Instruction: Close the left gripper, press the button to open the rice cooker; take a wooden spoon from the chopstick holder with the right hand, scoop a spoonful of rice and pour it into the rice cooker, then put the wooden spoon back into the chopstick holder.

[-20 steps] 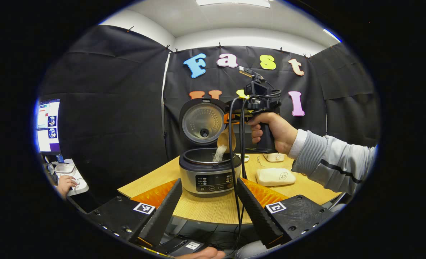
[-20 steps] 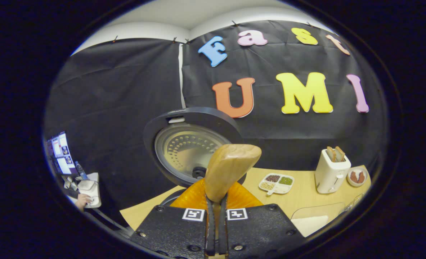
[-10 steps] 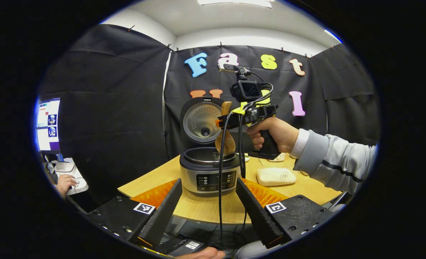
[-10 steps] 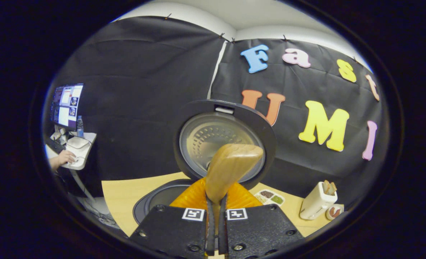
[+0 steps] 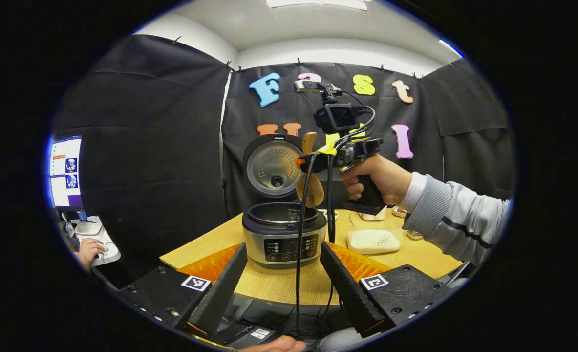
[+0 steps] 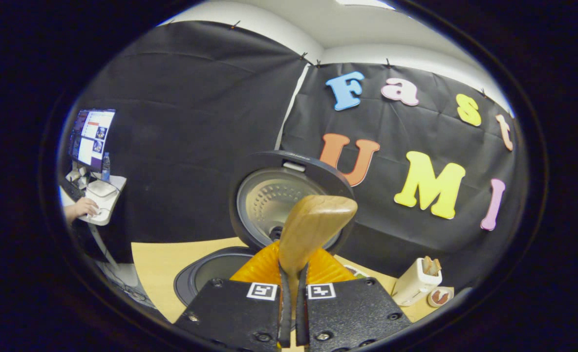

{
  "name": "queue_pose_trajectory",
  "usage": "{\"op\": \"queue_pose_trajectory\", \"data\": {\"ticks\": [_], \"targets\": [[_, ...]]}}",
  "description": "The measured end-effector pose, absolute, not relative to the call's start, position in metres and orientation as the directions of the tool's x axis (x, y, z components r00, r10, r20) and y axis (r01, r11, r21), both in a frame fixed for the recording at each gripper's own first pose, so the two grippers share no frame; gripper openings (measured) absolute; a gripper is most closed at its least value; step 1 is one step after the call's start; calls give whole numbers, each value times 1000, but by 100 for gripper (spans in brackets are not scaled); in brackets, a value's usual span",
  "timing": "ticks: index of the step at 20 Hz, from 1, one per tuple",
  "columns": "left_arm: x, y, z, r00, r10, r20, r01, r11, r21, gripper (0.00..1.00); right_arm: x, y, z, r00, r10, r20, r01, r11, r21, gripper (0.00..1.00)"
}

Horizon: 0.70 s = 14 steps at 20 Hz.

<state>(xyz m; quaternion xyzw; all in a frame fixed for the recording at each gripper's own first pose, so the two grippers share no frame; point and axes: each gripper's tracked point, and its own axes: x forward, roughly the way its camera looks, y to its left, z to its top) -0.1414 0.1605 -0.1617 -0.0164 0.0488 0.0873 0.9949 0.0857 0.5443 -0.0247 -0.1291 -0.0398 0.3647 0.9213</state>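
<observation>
Gaping wide at 6 o'clock, the left gripper (image 5: 283, 274) holds nothing, short of the table (image 5: 289, 286) edge. Past it stands the rice cooker (image 5: 284, 233), lid up. Above its rim, the right gripper (image 6: 292, 298) pinches the wooden spoon (image 6: 313, 227).

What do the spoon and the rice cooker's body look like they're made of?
Wooden spoon: wood, smooth matte finish with faint grain. Rice cooker: body looks like brushed metal, judging by its silvery sheen, with a dark, probably plastic, rim and lid.

Left hand-held gripper (image 5: 283, 274) spread wide, low; right hand-held gripper (image 6: 292, 313) clamped, raised.
</observation>
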Motion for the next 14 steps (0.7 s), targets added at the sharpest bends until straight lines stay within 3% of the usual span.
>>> {"op": "queue_pose_trajectory", "data": {"ticks": [14], "targets": [[-121, 130, -136, 984, 166, -63, -168, 985, -26, 96, 106, 356, 17, 834, 548, 64, -542, 836, -82, 10]]}}
